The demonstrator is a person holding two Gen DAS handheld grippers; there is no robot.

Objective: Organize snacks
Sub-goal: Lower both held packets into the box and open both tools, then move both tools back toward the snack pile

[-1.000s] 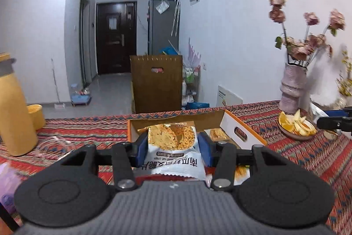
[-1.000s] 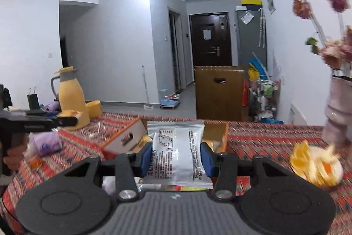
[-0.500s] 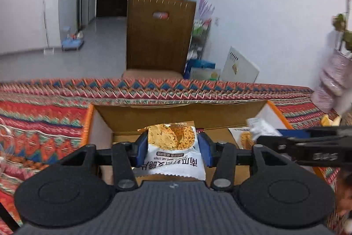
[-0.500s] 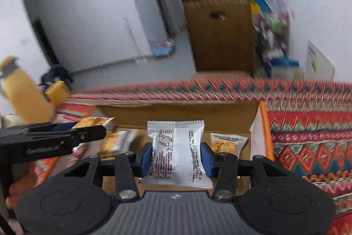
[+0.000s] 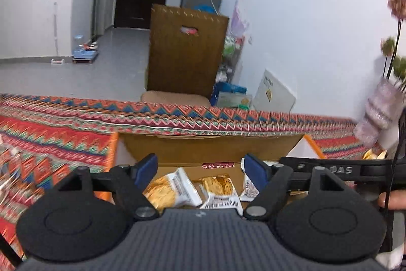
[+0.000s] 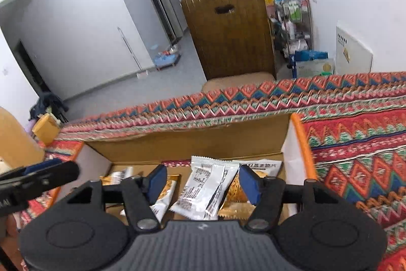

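Now both packets are released: the left gripper [image 5: 200,168] and right gripper [image 6: 203,180] are opening, nothing pressed between their pads. The crisp-printed white foil packet [image 5: 220,192] and white foil packet with printed back [image 6: 205,191] lie inside the open cardboard box [image 6: 192,144], long axes running toward its far wall, so this pair looks stowed.

The snack packets [image 6: 203,191] are glossy crinkled foil-plastic. The box [image 6: 192,144] at lower centre is matt brown cardboard with smooth white side walls. The tablecloth [image 6: 355,144] is coarse woven cloth. Both grippers [image 5: 200,169] [image 6: 201,180] look matt black plastic with smooth blue pads.
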